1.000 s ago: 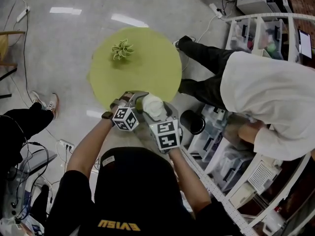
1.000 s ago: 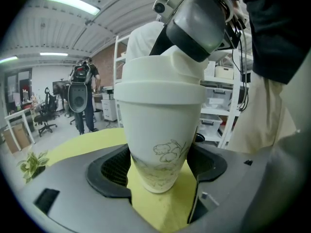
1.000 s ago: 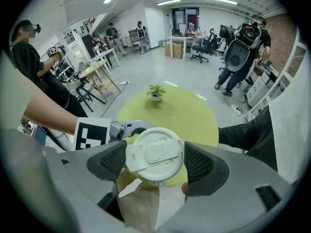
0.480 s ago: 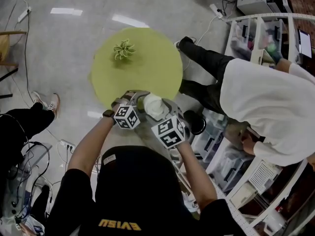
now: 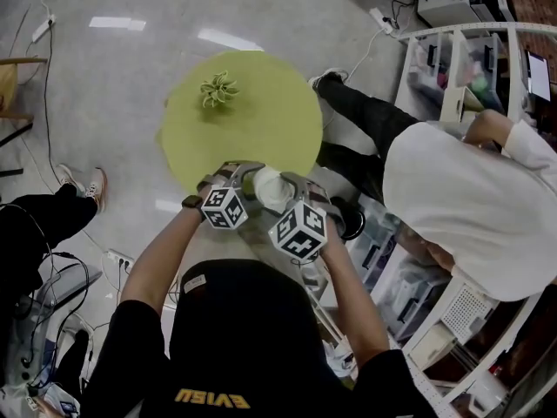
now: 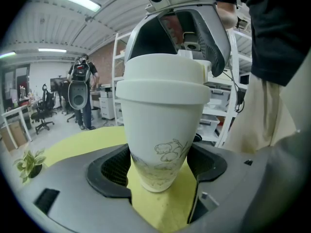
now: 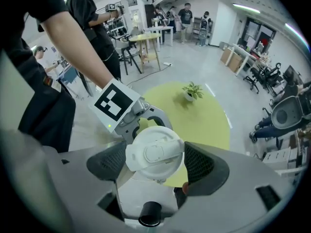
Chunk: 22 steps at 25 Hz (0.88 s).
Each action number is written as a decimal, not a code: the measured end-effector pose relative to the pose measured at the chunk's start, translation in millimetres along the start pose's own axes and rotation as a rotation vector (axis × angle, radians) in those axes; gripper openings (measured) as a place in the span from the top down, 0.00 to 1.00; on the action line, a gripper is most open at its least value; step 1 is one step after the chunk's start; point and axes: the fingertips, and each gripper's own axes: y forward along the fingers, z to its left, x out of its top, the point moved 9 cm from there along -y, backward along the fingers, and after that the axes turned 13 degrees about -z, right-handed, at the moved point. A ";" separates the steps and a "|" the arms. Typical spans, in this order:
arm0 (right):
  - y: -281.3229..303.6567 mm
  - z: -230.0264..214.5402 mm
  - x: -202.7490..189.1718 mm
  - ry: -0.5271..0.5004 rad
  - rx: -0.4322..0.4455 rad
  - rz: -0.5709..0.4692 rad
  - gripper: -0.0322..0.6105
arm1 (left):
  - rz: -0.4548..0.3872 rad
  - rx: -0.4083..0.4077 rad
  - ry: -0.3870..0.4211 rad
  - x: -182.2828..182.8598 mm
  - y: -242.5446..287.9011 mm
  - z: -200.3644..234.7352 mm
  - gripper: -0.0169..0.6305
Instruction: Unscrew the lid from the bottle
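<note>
Open room: the round yellow-green table (image 5: 261, 120) carries a small potted plant (image 5: 218, 88) at its far side, well apart from the action; grey floor (image 5: 113, 77) lies open to the left
Tight side: a white shelving rack (image 5: 452, 77) and a person in a white top (image 5: 470, 198) crowd the right, near the right elbow
Left arm: the forearm comes in from lower left; the left gripper (image 6: 159, 171) tips gently downward, jaws clenched on the lower body of the bottle (image 6: 163, 130)
Right arm: the right gripper (image 7: 154, 166) points steeply down from above, jaws grasping the lid (image 7: 154, 153), a pad on each side of its rim
Bottle: white, tapered like a tumbler, faint flower drawing low on its side, upright at the table's near rim; whether its base touches the top, I cannot tell
Lid: white, round, flip tab across the top, seated on the bottle
</note>
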 end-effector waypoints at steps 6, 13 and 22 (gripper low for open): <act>3.0 1.1 2.8 -0.128 0.060 0.044 0.37 | 0.000 -0.003 -0.002 -1.1 -0.3 1.0 0.39; 4.3 1.0 3.4 -0.143 0.070 0.053 0.37 | 0.002 -0.001 -0.006 -1.8 -0.9 2.0 0.39; -21.3 -1.9 -7.4 0.308 -0.169 -0.149 0.22 | 0.002 0.000 -0.009 -2.8 -0.7 2.9 0.39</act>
